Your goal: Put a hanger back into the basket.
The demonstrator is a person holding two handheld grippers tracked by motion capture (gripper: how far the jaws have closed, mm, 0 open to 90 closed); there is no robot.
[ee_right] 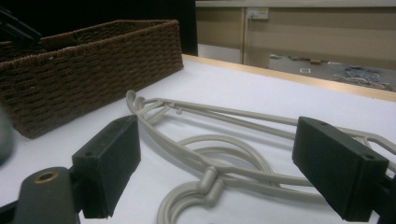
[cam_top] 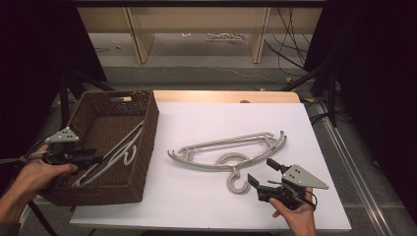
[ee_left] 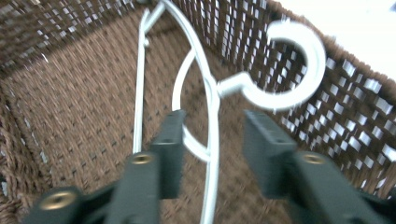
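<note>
While both claws gape released, beige hangers (cam_top: 231, 152) lie on the white table (cam_top: 206, 196); basket (cam_top: 142, 147) left.

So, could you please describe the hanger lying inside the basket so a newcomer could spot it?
Find the brown wicker basket at the table's left edge. The white hanger lies slanted inside it, unlike the beige hangers on the white tabletop.

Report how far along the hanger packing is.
Done: a white hanger lies inside the wicker basket. In hand: the left gripper hangs over it, jaws apart around its stem, not pressing. Left: the beige hangers on the table, with the right gripper open beside their hooks.
</note>
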